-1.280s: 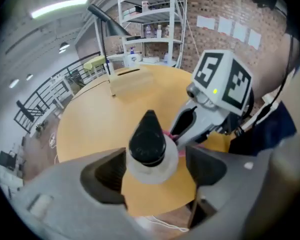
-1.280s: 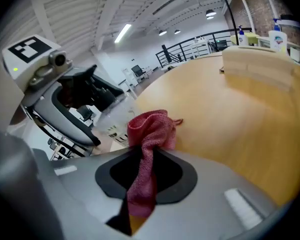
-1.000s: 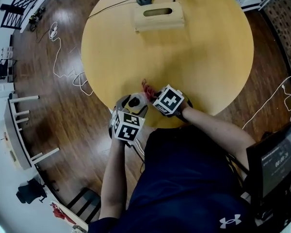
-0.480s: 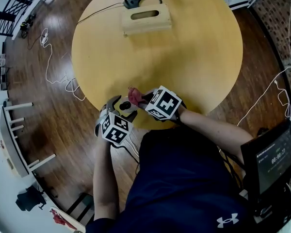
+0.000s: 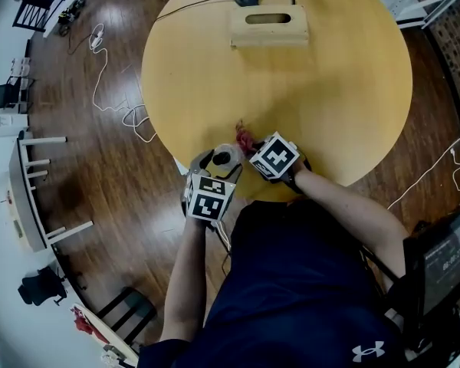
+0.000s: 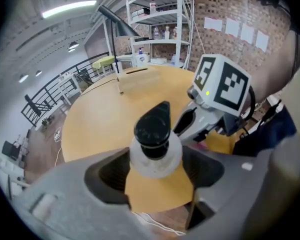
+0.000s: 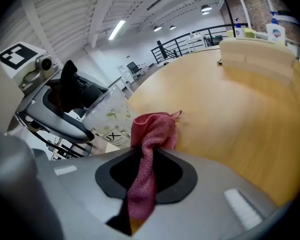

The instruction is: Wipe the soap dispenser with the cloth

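Two tools busy. Left gripper (image 6: pixel 156 174) clamped on soap dispenser (image 6: pixel 154 143) below pump, jaws just closed in a little, bottle between them, tipped. Right gripper (image 7: pixel 146 176) pinching red cloth (image 7: pixel 153 130); bunch pokes out just right of dispenser, contact unclear. Table (image 5: pixel 314 90) edge under dispenser. My judgement: hold left grip firm, press bunch flat on bottle wall, stroke downward, roll bottle for far side.

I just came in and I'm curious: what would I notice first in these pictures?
A red cloth bunched in the right gripper, right beside a soap dispenser with a black pump. The left gripper, whose jaws have just been closing, holds that dispenser at the near edge of a big round yellow table.
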